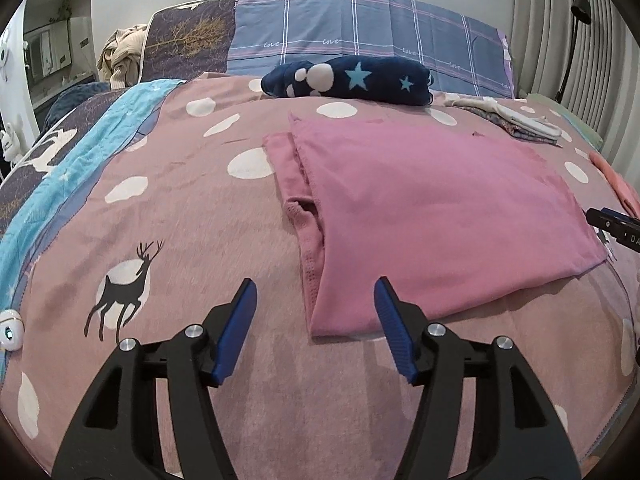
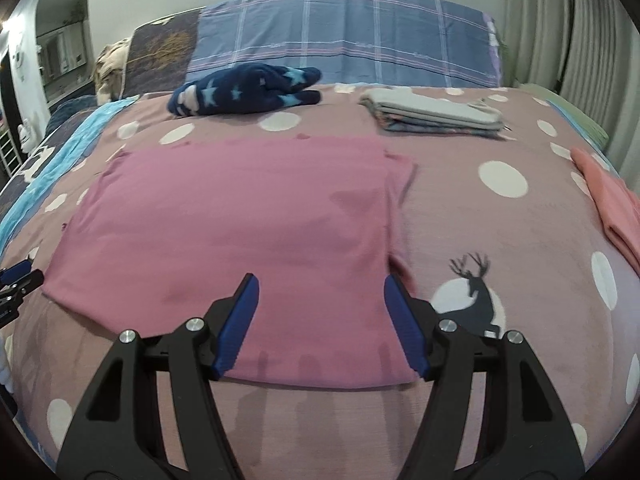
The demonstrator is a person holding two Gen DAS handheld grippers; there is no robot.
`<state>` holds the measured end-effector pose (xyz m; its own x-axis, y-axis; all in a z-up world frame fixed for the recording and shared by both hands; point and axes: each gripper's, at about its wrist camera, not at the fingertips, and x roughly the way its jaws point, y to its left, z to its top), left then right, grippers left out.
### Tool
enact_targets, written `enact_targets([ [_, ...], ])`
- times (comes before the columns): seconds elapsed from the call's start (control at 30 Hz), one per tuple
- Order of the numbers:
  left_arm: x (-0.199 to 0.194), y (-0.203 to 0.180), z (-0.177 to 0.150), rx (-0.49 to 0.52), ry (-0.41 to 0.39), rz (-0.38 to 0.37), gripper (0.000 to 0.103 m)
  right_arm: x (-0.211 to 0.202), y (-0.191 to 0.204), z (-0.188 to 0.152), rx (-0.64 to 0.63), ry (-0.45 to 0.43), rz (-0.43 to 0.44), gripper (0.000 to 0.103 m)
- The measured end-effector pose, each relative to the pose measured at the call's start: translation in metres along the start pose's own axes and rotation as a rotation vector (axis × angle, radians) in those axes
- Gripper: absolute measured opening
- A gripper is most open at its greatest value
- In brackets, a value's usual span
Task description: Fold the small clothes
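Note:
A pink garment (image 1: 432,208) lies folded flat on the polka-dot bedspread (image 1: 192,216), with a narrow part sticking out at its left side. It also shows in the right wrist view (image 2: 240,232). My left gripper (image 1: 316,292) is open and empty, just above the garment's near left corner. My right gripper (image 2: 322,286) is open and empty over the garment's near right edge. The right gripper's tip (image 1: 612,226) shows at the right edge of the left wrist view, and the left gripper's tip (image 2: 18,280) shows at the left edge of the right wrist view.
A navy star-patterned fleece (image 1: 348,78) lies at the bed's far end near the plaid pillows (image 1: 360,36). A stack of folded clothes (image 2: 436,114) sits at the far right. A salmon garment (image 2: 612,204) lies at the right edge. A small white device (image 1: 10,330) sits at the left.

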<state>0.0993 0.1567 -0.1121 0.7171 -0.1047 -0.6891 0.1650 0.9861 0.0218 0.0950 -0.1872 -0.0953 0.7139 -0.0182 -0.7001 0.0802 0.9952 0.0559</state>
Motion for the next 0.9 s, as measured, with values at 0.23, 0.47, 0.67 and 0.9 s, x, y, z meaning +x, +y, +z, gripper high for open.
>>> enact_targets([
  [0.23,0.008,-0.007,0.005,0.025,0.017,0.014,0.062,0.011,-0.021,0.000,0.053,0.024,-0.024,0.066],
  [0.47,0.020,-0.007,0.009,0.026,0.038,0.042,0.062,0.019,-0.032,0.001,0.068,0.035,-0.029,0.066],
  [0.67,0.030,-0.008,0.009,0.031,0.064,0.059,0.062,0.029,-0.037,-0.003,0.077,0.062,-0.021,0.066],
  [0.9,0.033,-0.008,0.009,0.029,0.074,0.068,0.067,0.042,-0.040,-0.004,0.089,0.119,-0.018,0.066],
])
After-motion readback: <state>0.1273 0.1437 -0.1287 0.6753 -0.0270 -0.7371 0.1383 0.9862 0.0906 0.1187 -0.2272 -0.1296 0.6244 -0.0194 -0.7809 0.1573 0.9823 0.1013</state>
